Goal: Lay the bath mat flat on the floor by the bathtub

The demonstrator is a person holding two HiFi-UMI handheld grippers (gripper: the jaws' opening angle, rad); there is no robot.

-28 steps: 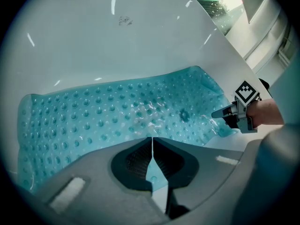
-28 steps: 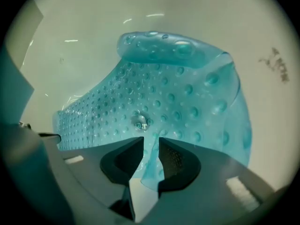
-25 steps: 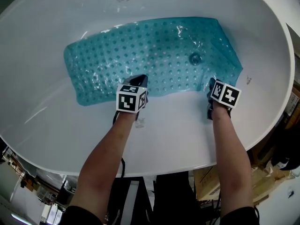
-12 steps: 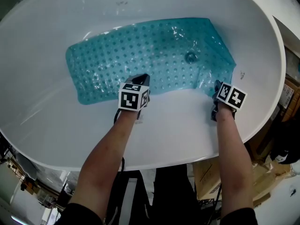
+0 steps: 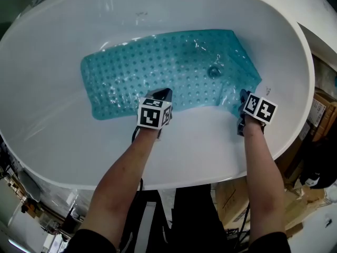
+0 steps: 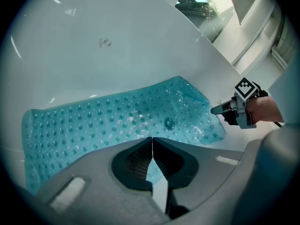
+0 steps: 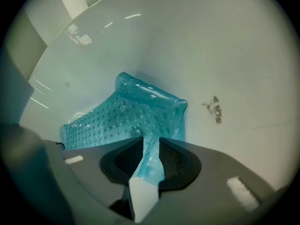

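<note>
A translucent teal bath mat [image 5: 174, 67] with rows of bumps lies along the bottom of a white oval bathtub [image 5: 295, 46]. My left gripper [image 5: 162, 91] is at the middle of the mat's near edge. Its jaws are shut, with teal mat [image 6: 117, 121] showing between the pads. My right gripper [image 5: 243, 96] is shut on the mat's near right corner, which curls up off the tub. In the right gripper view the corner of the mat [image 7: 140, 111] runs down between the jaws of the right gripper [image 7: 150, 142]. The left gripper view shows the left gripper [image 6: 152, 142] and the right gripper [image 6: 220, 109] at the mat's end.
The drain [image 5: 214, 71] shows through the mat near its right end. A dark smudge [image 7: 213, 109] marks the tub wall to the right of the mat. Cardboard boxes [image 5: 318, 115] and clutter stand outside the tub at right and below its near rim.
The mat's right end has bunched inward and its near right corner has risen with my right gripper. The left gripper stays at the mat's near edge.
</note>
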